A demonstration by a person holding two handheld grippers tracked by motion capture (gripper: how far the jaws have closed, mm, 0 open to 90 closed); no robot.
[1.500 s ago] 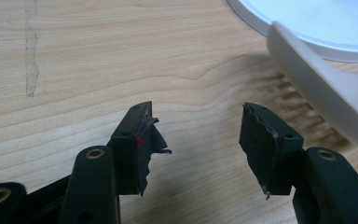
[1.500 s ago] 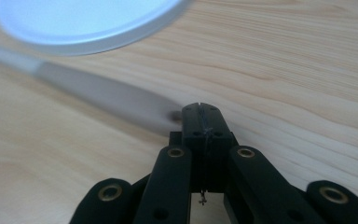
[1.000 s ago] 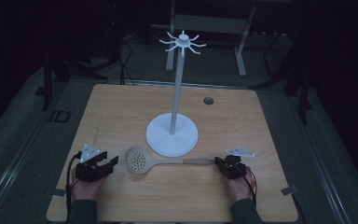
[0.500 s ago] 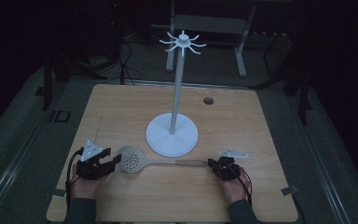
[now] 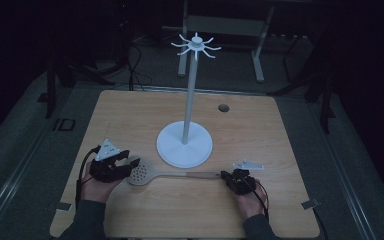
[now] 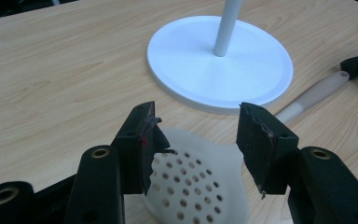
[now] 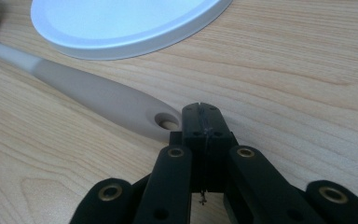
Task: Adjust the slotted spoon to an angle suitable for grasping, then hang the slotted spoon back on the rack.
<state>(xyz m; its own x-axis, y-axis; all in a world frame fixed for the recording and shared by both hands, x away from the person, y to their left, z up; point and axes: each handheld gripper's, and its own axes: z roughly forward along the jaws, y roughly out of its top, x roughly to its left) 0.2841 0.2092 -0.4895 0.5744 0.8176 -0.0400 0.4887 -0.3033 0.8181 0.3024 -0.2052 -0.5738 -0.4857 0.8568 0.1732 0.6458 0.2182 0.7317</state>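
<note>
White plastic skimmer (image 5: 145,174) lies flat on the near part of the wooden table (image 5: 130,115), just before the hook stand (image 5: 186,142). The left gripper (image 6: 196,135) has its jaws apart around the perforated head; the right gripper (image 7: 201,122) is pressed closed, holding nothing, touching the handle end. I judge hanging is not yet done. The room is dark.

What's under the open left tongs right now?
Under the open left tongs lies the perforated head of the pale slotted plastic spoon on the light wooden table. The head's near edge is hidden behind the black jaws.
</note>
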